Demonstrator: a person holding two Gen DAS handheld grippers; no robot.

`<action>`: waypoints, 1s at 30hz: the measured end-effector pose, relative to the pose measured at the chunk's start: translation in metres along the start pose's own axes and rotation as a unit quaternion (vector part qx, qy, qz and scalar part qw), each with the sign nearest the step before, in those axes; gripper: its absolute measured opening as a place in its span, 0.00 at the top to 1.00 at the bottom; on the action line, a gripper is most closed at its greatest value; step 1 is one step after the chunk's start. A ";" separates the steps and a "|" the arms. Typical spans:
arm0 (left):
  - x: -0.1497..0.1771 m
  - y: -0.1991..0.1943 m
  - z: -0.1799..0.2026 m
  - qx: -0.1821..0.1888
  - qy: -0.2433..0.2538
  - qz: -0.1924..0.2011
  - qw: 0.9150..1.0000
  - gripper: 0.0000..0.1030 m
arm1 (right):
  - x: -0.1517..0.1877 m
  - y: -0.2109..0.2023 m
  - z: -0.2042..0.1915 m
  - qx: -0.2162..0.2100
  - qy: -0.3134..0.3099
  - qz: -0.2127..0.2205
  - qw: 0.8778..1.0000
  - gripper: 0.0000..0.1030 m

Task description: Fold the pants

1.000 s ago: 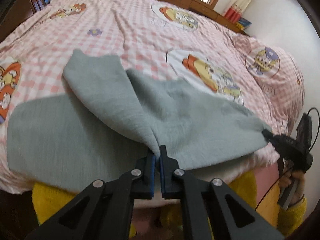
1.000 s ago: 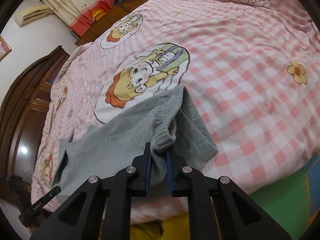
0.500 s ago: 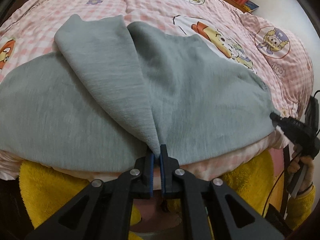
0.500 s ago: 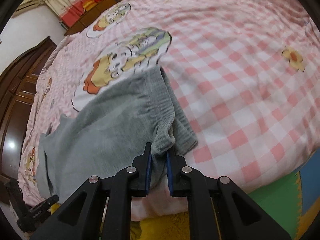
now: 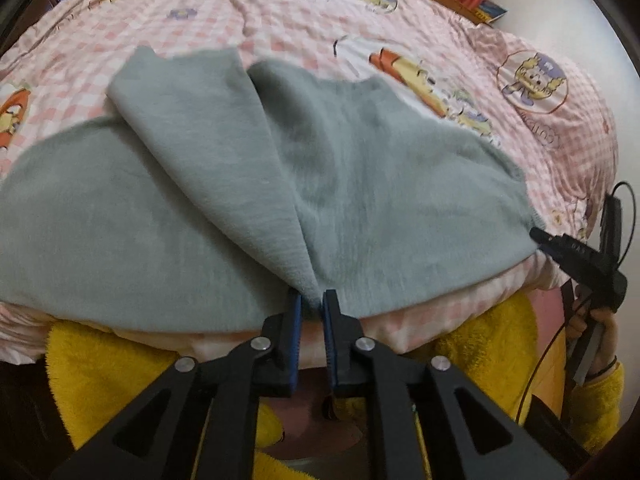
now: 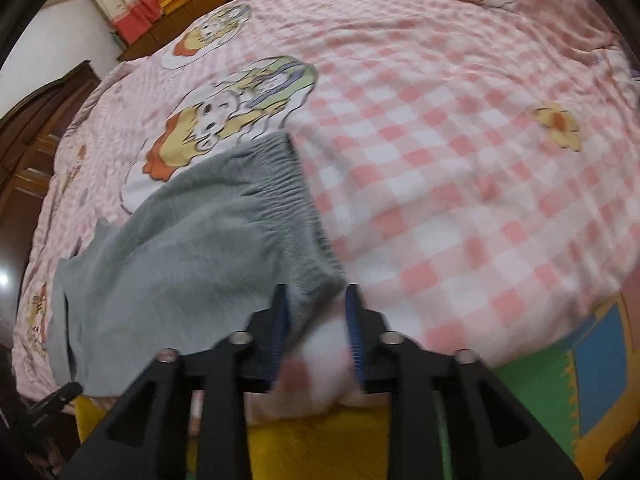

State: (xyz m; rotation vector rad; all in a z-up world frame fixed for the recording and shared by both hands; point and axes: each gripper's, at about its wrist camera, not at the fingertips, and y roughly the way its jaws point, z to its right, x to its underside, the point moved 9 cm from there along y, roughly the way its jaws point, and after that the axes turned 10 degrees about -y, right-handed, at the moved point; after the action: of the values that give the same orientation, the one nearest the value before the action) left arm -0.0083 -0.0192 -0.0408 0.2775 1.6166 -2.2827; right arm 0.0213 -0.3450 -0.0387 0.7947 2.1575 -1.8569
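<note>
Grey pants (image 5: 360, 184) lie flat on the pink checked bed, near its front edge, one leg folded across the other. In the right wrist view the pants (image 6: 192, 252) show their elastic waistband (image 6: 296, 200) at the right end. My left gripper (image 5: 310, 308) has its jaws slightly apart, with the pants' pointed fold just between the tips. My right gripper (image 6: 316, 312) is open, jaws wide, with the waistband corner lying loose between them. The right gripper also shows in the left wrist view (image 5: 576, 256) at the pants' right edge.
The bed (image 6: 460, 140) has a pink checked cover with cartoon prints. A person in yellow fleece (image 5: 100, 360) stands at the bed's front edge. Dark wooden furniture (image 6: 28, 136) stands at the left. A coloured foam mat (image 6: 596, 376) lies on the floor at the right.
Both grippers have opened and let go of the pants. The pants, held taut and lifted before, now rest on the bed. The right jaws opened wider than the left.
</note>
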 end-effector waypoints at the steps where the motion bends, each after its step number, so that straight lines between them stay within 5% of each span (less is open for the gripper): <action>1: -0.002 -0.006 0.000 -0.001 0.002 0.009 1.000 0.86 | -0.002 -0.007 0.002 0.003 -0.002 0.009 1.000 0.71; 6: -0.027 -0.040 0.004 0.004 0.009 0.062 0.998 0.74 | -0.030 -0.046 -0.016 0.059 -0.069 0.072 0.993 0.71; 12: -0.078 -0.024 0.045 0.033 0.045 0.100 0.993 0.73 | -0.053 -0.016 -0.090 -0.030 -0.122 0.063 0.990 0.71; 16: -0.094 0.016 0.070 0.048 0.057 0.080 0.994 0.74 | -0.048 0.022 -0.113 -0.058 -0.120 0.026 0.991 0.71; 19: -0.093 0.054 0.069 0.004 0.071 0.055 0.996 0.74 | -0.038 0.050 -0.102 -0.004 -0.138 -0.001 0.990 0.73; 21: -0.090 0.075 0.053 -0.026 0.057 0.039 0.997 0.75 | -0.034 0.058 -0.084 0.033 -0.148 -0.004 0.988 0.96; 22: -0.089 0.079 0.048 -0.021 0.048 0.037 0.998 0.77 | -0.035 0.056 -0.073 0.030 -0.140 0.002 0.990 0.99; 26: -0.094 0.076 0.033 0.000 0.012 0.037 0.999 0.84 | -0.035 0.051 -0.054 -0.003 -0.103 0.000 0.995 1.00; 30: -0.096 0.057 0.029 0.012 -0.009 0.046 0.999 0.83 | -0.036 0.044 -0.059 0.028 -0.115 -0.012 0.993 0.95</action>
State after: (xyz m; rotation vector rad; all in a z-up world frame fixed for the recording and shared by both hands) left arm 0.1033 -0.0487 -0.0482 0.3290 1.5370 -2.2301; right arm 0.0861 -0.2949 -0.0479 0.5362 1.9900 -1.9224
